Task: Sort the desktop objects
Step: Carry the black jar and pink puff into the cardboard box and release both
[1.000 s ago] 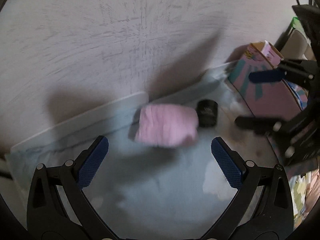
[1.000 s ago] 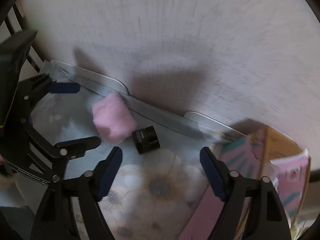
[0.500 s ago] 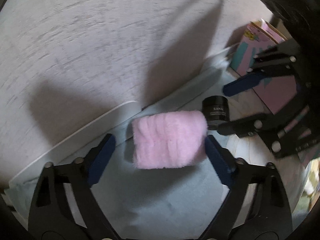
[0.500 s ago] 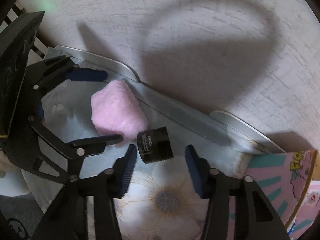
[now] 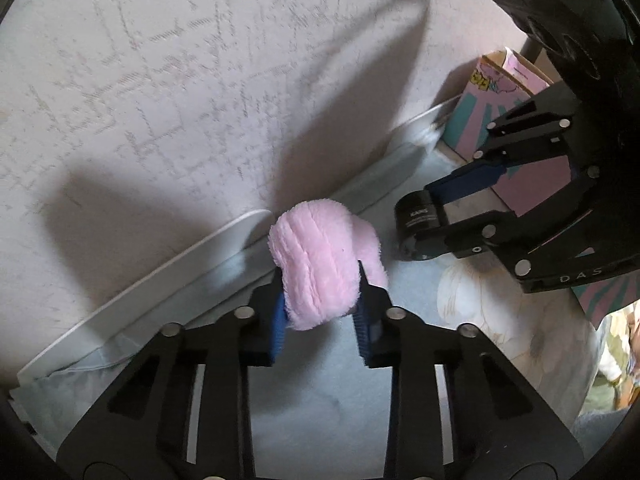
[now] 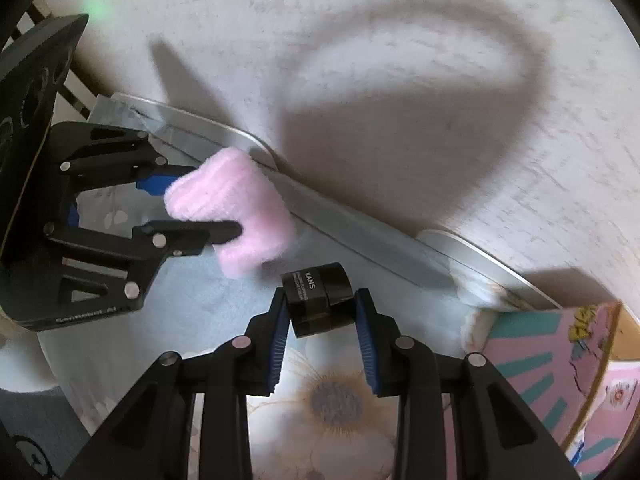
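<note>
Pale textured wallpaper (image 5: pixel 168 92) is filling the background, and below it we are looking at a light blue cloth with a printed flower (image 6: pixel 328 404) spread over the desk, with a white rim (image 5: pixel 160 276) running along the wall edge. We are taking the small black cylindrical jar with white lettering (image 6: pixel 320 300) as our landmark.

We are gripping that jar with the right tool (image 6: pixel 322 312): its blue-padded fingers are pressing on both sides of the jar, closed as far as the jar allows. The jar is lying on its side on the cloth, just in front of the rim.

To the left of the jar, very near it, the left tool (image 5: pixel 320 300) is squeezing a fluffy pink folded cloth (image 5: pixel 320 260); its fingers are nearly closed, and the soft cloth is bulging up and out above the pads. The pink cloth is sitting closer to the wall rim than the jar is.

To the right of the jar, a pink and teal printed cardboard box (image 6: pixel 560 364) is standing with its top open, against the same wall.
</note>
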Available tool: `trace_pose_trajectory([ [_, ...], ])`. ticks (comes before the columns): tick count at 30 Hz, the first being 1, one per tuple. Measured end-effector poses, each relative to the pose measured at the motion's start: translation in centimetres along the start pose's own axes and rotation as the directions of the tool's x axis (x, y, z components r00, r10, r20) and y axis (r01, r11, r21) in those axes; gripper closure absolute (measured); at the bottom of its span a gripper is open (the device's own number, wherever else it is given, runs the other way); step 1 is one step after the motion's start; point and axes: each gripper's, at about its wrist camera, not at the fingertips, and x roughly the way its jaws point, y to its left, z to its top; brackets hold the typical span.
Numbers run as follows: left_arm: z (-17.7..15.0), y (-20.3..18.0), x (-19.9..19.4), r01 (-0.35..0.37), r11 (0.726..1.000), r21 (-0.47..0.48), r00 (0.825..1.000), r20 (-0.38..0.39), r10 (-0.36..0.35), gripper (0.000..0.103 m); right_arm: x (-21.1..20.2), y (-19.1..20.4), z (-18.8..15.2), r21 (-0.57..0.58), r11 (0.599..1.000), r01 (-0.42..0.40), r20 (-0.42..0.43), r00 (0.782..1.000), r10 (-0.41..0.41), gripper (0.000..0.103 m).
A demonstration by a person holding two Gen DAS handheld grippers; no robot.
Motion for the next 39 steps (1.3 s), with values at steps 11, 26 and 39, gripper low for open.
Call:
trace_pose_trajectory([
  [11, 0.3, -0.3, -4.1, -0.031, 0.999, -0.028, 0.999, 0.035, 0.032, 0.082, -3.5, 0.5, -2.4, 0.056, 0.998, 0.019, 0.036, 0.999, -0.021, 0.074],
  [26, 2.7, -0.8, -10.5, 0.021, 0.997, -0.079, 0.993, 0.120, -0.011, 0.082, -12.1, 1.8, -4.9, 0.120, 0.992, 0.027, 0.150, 0.988, -0.045, 0.074],
  [39, 8.6, -5.2, -16.4, 0.064, 0.998, 0.000, 0.975, 0.214, -0.063, 0.082, -19.1, -1.8, -6.8, 0.258, 0.964, 0.062, 0.235, 0.964, -0.124, 0.074],
])
